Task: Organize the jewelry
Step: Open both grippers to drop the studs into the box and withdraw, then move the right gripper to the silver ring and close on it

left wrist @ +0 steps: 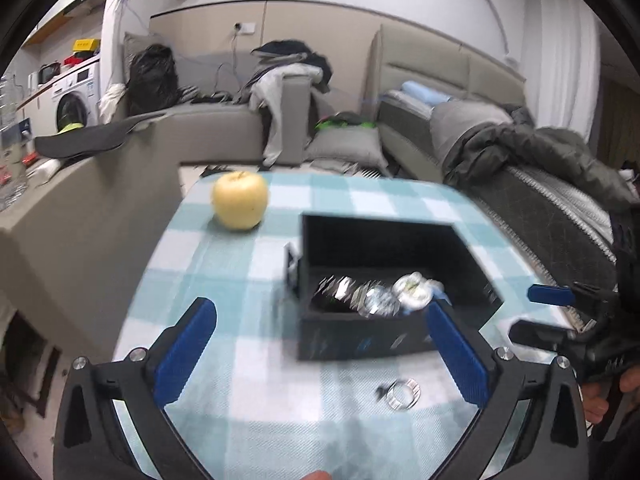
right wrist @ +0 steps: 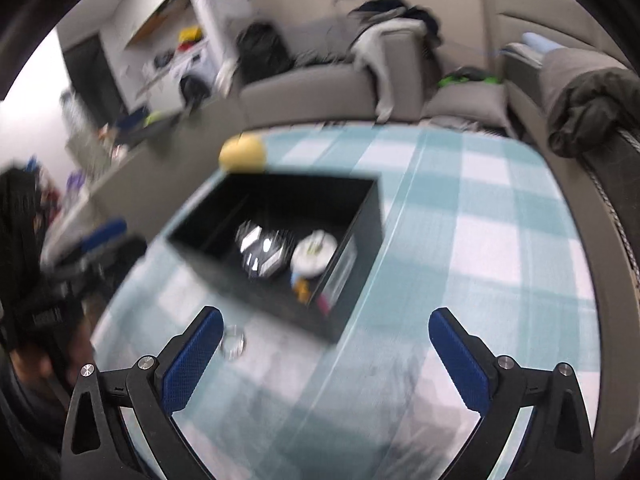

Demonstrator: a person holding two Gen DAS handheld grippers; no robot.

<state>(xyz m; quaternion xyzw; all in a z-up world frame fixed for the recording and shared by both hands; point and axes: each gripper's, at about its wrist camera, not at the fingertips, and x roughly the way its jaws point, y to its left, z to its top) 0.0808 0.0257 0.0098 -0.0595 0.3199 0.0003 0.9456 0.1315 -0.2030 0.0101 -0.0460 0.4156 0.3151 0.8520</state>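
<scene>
Your left gripper (left wrist: 320,344) has its jaws spread wide, gripping nothing, above the checked tabletop (left wrist: 248,360). Your right gripper (right wrist: 326,350) is just as wide and empty. A silver ring (left wrist: 404,394) lies on the cloth near the left gripper's right finger. The black box (left wrist: 384,280) beyond holds blurred, shiny jewelry (left wrist: 380,294); a yellow apple (left wrist: 240,200) sits farther back.

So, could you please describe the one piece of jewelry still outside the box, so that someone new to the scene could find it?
Start from the table with the blue-and-white checked cloth and find the open black box on it. On the cloth just in front of the box lies a small silver ring. It alone lies loose on the cloth; the other shiny pieces sit inside the box.
</scene>
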